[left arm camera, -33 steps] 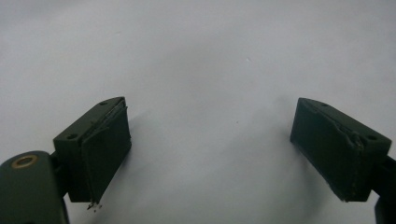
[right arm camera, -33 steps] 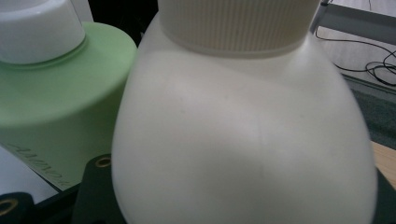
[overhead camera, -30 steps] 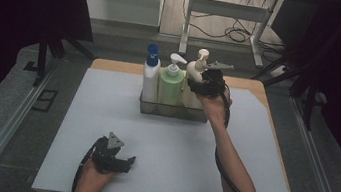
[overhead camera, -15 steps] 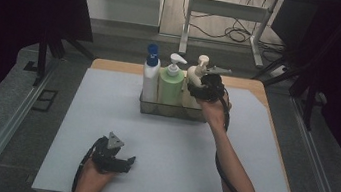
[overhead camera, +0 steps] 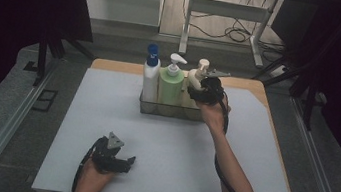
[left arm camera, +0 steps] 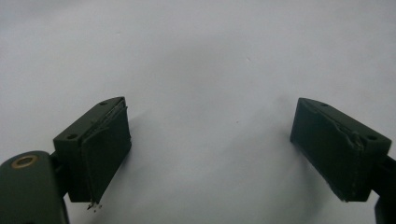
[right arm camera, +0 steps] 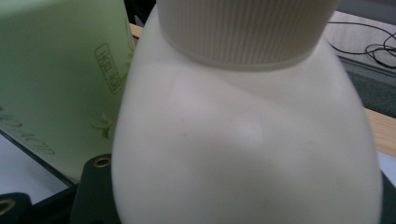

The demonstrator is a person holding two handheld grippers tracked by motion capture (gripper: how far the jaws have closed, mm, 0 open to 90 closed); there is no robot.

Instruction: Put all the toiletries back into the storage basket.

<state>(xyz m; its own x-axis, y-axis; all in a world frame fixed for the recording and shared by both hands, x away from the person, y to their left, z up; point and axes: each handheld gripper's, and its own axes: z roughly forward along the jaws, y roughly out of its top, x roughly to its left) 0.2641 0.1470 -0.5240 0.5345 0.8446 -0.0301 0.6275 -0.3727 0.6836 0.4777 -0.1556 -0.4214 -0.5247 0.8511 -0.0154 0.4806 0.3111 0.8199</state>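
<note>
A cream pump bottle (overhead camera: 196,78) stands at the right end of a clear bin (overhead camera: 171,110), and my right gripper (overhead camera: 203,89) is shut on its shoulder. In the right gripper view the cream bottle (right arm camera: 243,140) sits close up between the jaws, which it mostly hides. A green pump bottle (overhead camera: 171,83) stands in the middle of the bin, with a white bottle with a blue cap (overhead camera: 150,78) at the left end. My left gripper (overhead camera: 127,164) lies on the white mat near the front edge. It stands open (left arm camera: 210,140), with nothing between its pads (left arm camera: 107,144).
The white mat (overhead camera: 105,112) covers a wooden table whose edge (overhead camera: 255,87) shows at the back. Metal rails run along both sides. A desk frame and cables stand on the floor beyond the table. The green bottle (right arm camera: 56,84) stands tight against the cream one.
My right gripper and the cream bottle have sunk a little toward the bin. The left gripper has stayed where it was.
</note>
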